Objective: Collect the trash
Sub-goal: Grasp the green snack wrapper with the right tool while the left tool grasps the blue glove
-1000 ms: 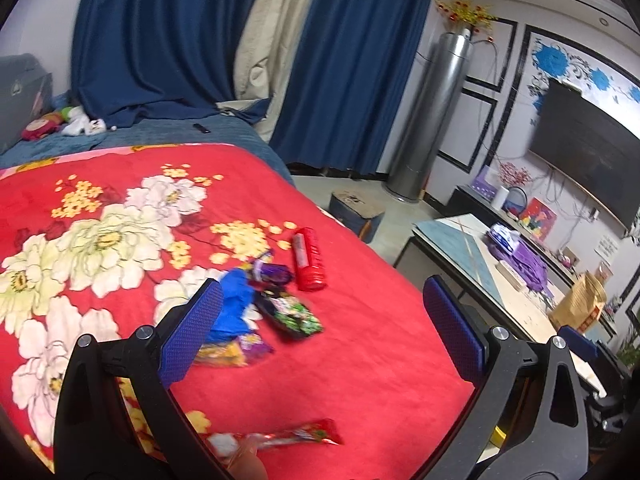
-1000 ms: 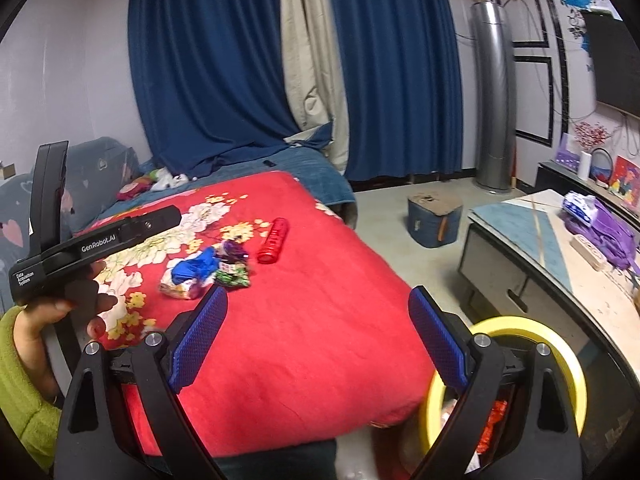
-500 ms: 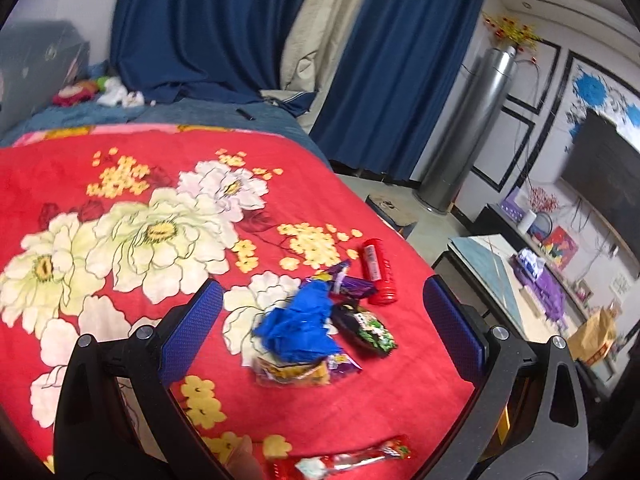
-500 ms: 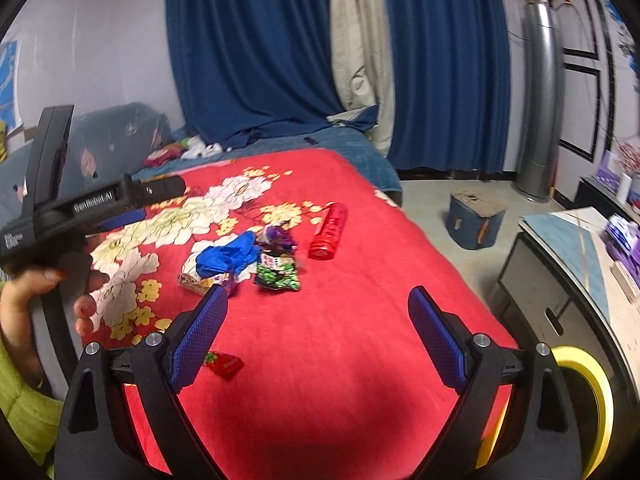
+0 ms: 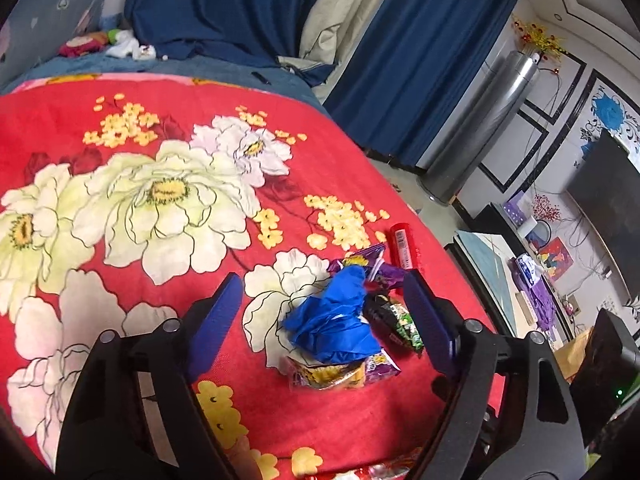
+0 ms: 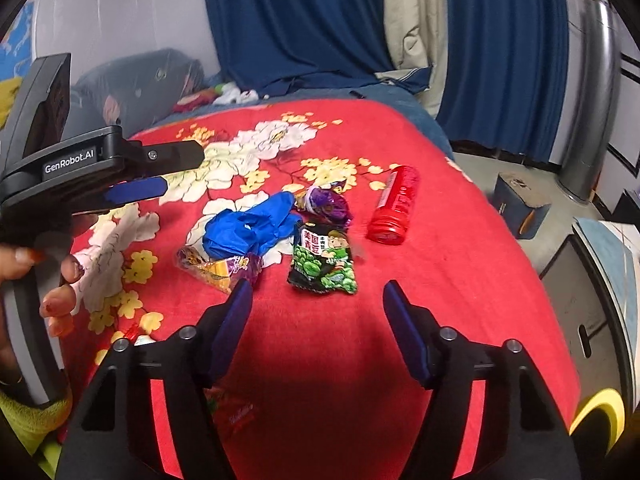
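Both tongs are closing with nothing yet between their pads: the left tongs (image 5: 320, 320) frame a crumpled blue glove (image 5: 332, 320), and the right tongs (image 6: 316, 324) hover just short of a green snack packet (image 6: 323, 262). The trash lies heaped on the bed's red flowered blanket (image 6: 440, 280), with a red tube (image 6: 394, 204) beyond it.

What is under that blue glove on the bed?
The blue glove lies on a yellow and purple wrapper, whose near end sticks out below it. The flowered red blanket shows around them. How far the wrapper reaches beneath the glove is hidden.
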`<state>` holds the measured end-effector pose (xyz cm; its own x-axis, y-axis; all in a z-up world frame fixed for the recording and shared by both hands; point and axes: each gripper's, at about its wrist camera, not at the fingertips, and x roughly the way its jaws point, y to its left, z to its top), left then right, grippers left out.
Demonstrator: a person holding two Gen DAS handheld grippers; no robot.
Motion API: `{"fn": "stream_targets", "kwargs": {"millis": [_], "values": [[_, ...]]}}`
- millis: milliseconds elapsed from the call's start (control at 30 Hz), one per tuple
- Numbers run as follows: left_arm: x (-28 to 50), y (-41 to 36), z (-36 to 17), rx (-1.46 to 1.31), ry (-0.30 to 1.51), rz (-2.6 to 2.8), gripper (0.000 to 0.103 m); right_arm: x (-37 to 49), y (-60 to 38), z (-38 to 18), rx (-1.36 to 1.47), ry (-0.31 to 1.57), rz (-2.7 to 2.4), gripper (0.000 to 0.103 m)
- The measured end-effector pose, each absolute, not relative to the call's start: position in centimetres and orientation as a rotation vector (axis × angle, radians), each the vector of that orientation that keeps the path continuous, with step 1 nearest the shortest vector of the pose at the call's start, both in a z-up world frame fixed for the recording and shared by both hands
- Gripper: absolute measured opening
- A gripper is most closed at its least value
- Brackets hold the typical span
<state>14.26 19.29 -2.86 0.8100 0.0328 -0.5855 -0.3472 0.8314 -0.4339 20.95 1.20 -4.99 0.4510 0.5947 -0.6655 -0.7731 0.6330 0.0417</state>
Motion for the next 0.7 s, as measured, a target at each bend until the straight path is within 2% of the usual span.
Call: {"fn": "stream_targets", "kwargs": {"millis": [233, 300, 367, 400, 433, 500, 700], "values": [[15.6, 18.9, -4.1, -0.555, 0.638, 0.187, 0.071, 22.1, 3.3, -5.9, -0.337, 0.732, 0.876, 0.05], [15.9, 18.7, -4.5, -0.552, 0.651, 0.18, 0.066, 22.2, 3.7, -6.1, -0.35, 0.738, 0.878, 0.048], [16.2, 18.5, -4.8, -0.548, 0.668, 0.172, 0.065, 22.4, 4.1, -6.4, -0.36, 0.745, 0.878, 0.046], [16.3, 18.4, -4.9, -0.547, 0.672, 0.17, 0.065, 22.5, 4.3, -6.6, -0.367, 0.753, 0.875, 0.041], [16.4, 18.2, -5.1, -0.544, 0.678, 0.166, 0.065, 22.6, 4.4, -6.9, -0.372, 0.763, 0.874, 0.03], [16.5, 18.0, -5.3, -0.536, 0.689, 0.16, 0.064, 22.7, 4.6, -7.4, -0.383, 0.794, 0.877, 0.02], [16.7, 17.9, -6.1, -0.535, 0.716, 0.156, 0.056, 22.4, 3.2, -7.7, -0.334, 0.808, 0.875, 0.007]]}}
